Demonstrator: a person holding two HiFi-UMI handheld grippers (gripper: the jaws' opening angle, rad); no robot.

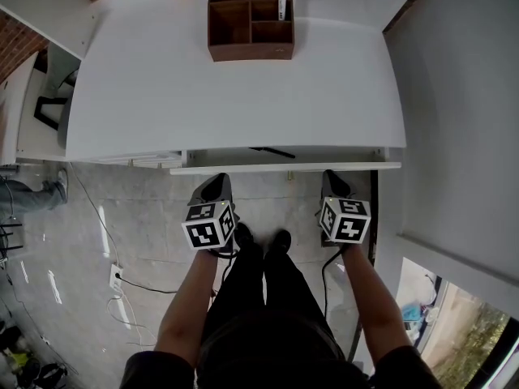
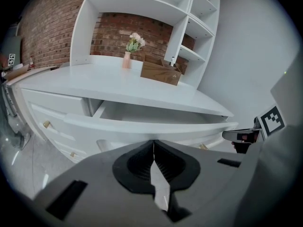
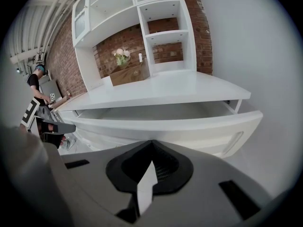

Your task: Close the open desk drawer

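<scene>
The drawer [image 1: 284,167] stands pulled partway out from under the white bench [image 1: 203,79], its long white front parallel to the bench edge and a thin dark object lying inside near the middle. Both tongs point at that front from the person's side. The left tongs [image 1: 217,183] sit near the left half of the drawer front, and the left gripper view shows their jaws [image 2: 154,144] narrowed until the tips meet, with nothing between them. The right tongs [image 1: 334,178] sit near the drawer's right end, and their jaws [image 3: 151,143] are likewise drawn together and empty in the right gripper view. The tips come very near the drawer front [image 2: 142,126] [image 3: 180,126], but whether they touch it cannot be told. At the back of the bench stands a brown wooden organiser [image 1: 250,24] with a small white item upright in its far right compartment, and left of it a pink vase [image 2: 126,60] of pale flowers. White shelving [image 3: 156,13] rises behind, against a brick wall [image 2: 52,27].
</scene>
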